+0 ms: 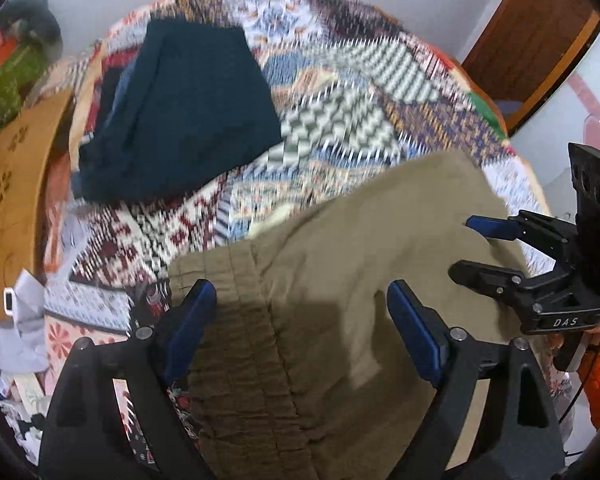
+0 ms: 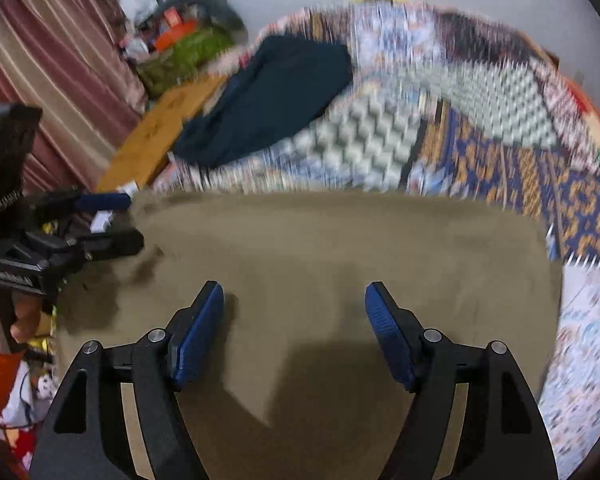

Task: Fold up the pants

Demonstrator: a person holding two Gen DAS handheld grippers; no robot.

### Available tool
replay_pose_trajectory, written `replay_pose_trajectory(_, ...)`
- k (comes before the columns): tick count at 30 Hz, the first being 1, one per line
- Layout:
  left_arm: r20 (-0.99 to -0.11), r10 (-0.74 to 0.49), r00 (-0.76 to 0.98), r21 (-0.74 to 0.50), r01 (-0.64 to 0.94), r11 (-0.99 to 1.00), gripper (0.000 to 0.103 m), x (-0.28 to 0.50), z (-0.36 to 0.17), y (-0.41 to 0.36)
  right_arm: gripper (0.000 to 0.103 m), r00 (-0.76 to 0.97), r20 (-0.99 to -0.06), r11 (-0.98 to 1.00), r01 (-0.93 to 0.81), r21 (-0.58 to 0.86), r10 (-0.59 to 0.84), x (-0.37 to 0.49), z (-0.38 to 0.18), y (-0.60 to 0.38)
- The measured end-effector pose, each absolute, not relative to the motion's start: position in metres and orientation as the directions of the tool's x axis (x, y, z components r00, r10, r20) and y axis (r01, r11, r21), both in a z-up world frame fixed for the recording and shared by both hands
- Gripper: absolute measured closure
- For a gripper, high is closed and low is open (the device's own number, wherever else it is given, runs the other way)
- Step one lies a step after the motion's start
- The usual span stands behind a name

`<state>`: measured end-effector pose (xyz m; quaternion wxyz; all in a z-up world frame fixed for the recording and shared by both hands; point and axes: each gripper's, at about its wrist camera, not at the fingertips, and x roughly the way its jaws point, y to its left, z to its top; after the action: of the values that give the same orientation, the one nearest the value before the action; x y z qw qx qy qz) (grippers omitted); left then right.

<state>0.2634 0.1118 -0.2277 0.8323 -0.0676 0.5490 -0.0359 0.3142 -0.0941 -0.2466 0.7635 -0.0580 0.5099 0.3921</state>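
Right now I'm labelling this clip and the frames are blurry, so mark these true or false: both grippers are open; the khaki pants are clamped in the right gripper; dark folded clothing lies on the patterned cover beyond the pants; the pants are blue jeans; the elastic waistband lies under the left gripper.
1. Both grippers are open. True: the left gripper and the right gripper have their pads apart.
2. The right gripper clamps the khaki pants. False: they lie below its open pads, unpinched.
3. Dark folded clothing lies on the patterned cover beyond the pants. True.
4. The pants are blue jeans. False: they are khaki.
5. The elastic waistband lies under the left gripper. True.
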Motion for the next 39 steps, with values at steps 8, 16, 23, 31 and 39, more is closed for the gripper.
replay_pose_trajectory(8, -0.906, -0.072, 0.418, -0.083, -0.009, 0.996, 0.006, 0.232, -0.238, 0.11, 0.022, 0.162, -0.823, 0.694, -0.638, 0.333, 0.545, 0.289, -0.256, -0.135)
replay_pose_trajectory(16, -0.891, -0.077, 0.448, -0.108, -0.045, 0.993, 0.006, 0.2, -0.233, 0.117, 0.02, 0.239, -0.807, 0.756, -0.559, 0.341, 0.54, 0.261, -0.255, -0.181)
replay_pose_trajectory(23, -0.87, -0.003, 0.492, -0.042, -0.067, 0.997, 0.006, 0.169, -0.225, 0.114, 0.019, 0.287, -0.809, 0.79, -0.527, 0.313, 0.513, 0.229, -0.261, -0.204)
replay_pose_trajectory(31, -0.848, 0.022, 0.53, -0.043, -0.11, 0.993, 0.006, 0.144, -0.222, 0.113, 0.019, 0.349, -0.808, 0.831, -0.482, 0.279, 0.474, 0.199, -0.264, -0.229)
replay_pose_trajectory(39, -0.832, 0.063, 0.551, -0.013, -0.133, 0.991, 0.006, 0.131, -0.21, 0.11, 0.019, 0.374, -0.81, 0.85, -0.457, 0.262, 0.452, 0.197, -0.256, -0.233)
